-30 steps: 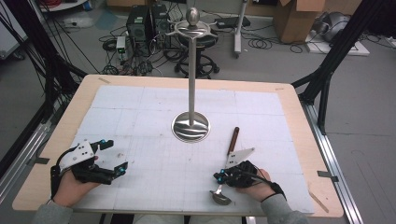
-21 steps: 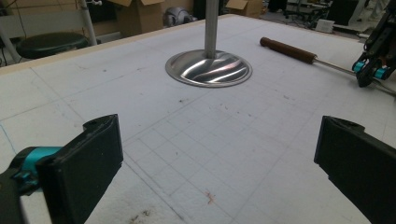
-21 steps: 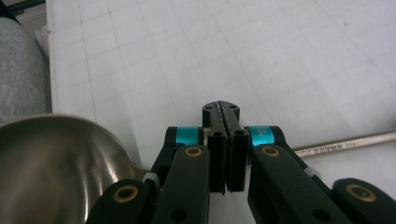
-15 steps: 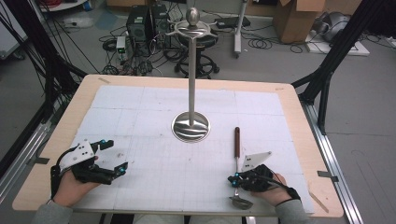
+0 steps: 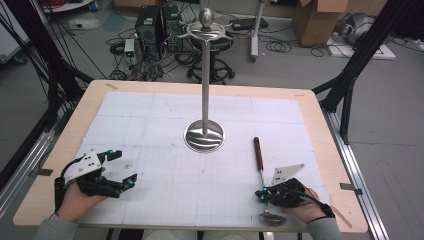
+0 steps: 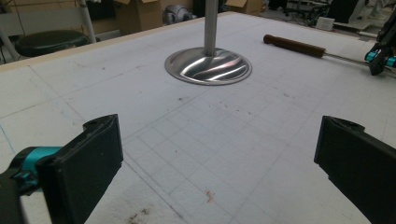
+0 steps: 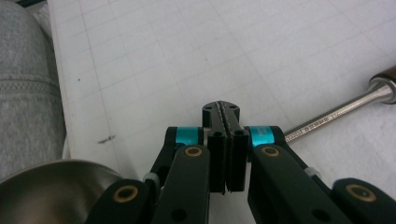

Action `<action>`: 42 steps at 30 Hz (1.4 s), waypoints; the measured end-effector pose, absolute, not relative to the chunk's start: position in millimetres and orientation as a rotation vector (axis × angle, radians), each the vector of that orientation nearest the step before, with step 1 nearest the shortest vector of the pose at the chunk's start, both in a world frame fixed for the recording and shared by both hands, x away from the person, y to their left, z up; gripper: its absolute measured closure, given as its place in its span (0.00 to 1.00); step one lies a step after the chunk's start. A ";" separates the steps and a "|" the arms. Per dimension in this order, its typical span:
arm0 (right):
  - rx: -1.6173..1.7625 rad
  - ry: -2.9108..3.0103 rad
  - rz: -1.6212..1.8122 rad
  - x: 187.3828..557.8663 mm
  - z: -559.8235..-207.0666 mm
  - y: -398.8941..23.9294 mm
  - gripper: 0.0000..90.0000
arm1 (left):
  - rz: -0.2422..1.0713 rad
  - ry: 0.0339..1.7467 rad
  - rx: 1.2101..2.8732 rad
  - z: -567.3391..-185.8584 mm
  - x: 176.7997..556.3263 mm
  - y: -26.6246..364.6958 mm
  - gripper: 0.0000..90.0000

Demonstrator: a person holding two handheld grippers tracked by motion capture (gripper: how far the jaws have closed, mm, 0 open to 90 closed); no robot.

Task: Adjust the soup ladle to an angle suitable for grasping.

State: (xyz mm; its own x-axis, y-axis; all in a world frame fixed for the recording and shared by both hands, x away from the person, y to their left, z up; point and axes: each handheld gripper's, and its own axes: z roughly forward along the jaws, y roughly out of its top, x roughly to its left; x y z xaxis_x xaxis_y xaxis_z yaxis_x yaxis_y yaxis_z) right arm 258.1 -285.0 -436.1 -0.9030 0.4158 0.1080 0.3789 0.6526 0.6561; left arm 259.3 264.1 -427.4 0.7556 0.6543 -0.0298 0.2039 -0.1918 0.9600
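A ladle (image 5: pixel 260 167) with a brown wooden handle (image 6: pixel 294 45) and a steel shaft (image 7: pixel 327 119) lies on the white gridded mat at the front right. Its bowl (image 5: pixel 272 218) sits at the near table edge. My right gripper (image 5: pixel 260 194) is shut, jaws pressed flat together, and it points left across the shaft. In the right gripper view (image 7: pixel 223 112) the shaft runs under the jaws, not between them, and the bowl (image 7: pixel 51 186) shows at lower left. My left gripper (image 5: pixel 123 167) rests at the front left, open, with bare mat between its jaws (image 6: pixel 219 163).
A tall steel stand (image 5: pixel 204 136) with a round base (image 6: pixel 208 66) and hooked top (image 5: pixel 206 30) rises from the middle of the mat. The wooden table edge (image 5: pixel 330 150) frames the mat. A grey sleeve (image 7: pixel 23 93) lies close at the left of the right gripper view.
My right hand slid rightwards along the near edge. The ladle's bowl end swung right with it while the handle tip stayed almost put. The left hand kept still.
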 end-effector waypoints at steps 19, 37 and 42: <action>0.770 2.769 1.134 258.8 -438.5 -324.8 1.00 | 0.460 0.682 1.764 -428.0 259.6 263.3 0.02; 0.816 2.668 1.267 264.7 -427.7 -339.1 1.00 | 0.459 0.686 1.771 -429.0 260.7 262.6 0.02; 0.895 2.566 1.216 274.8 -425.0 -337.8 1.00 | 0.463 0.682 1.777 -429.2 260.7 262.4 0.02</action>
